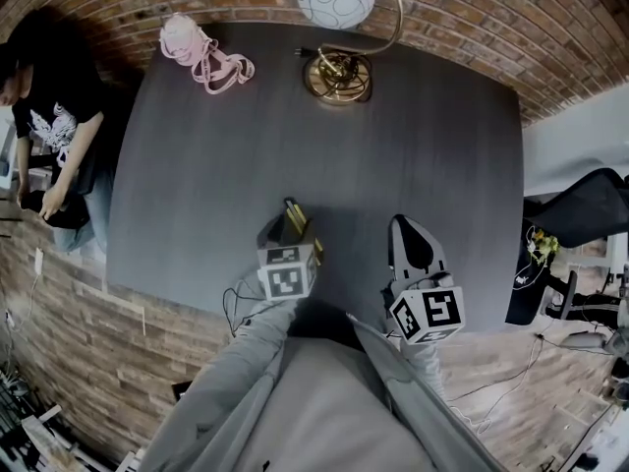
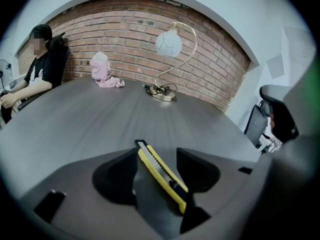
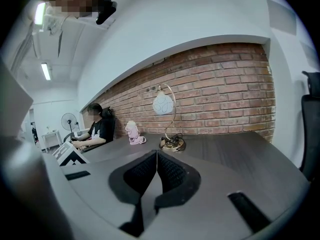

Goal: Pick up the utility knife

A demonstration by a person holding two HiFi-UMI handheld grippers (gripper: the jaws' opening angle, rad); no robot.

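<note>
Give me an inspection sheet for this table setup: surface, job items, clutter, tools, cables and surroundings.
Surface: dark grey table.
Job's things: yellow utility knife, between the left tool's jaws.
Clutter: pink bundle and lamp at the far edge.
Tools: left tool open, not pinching the knife; right tool shut, empty.
Cables: lamp cord by its base.
Surroundings: brick wall, seated person, office chair.
</note>
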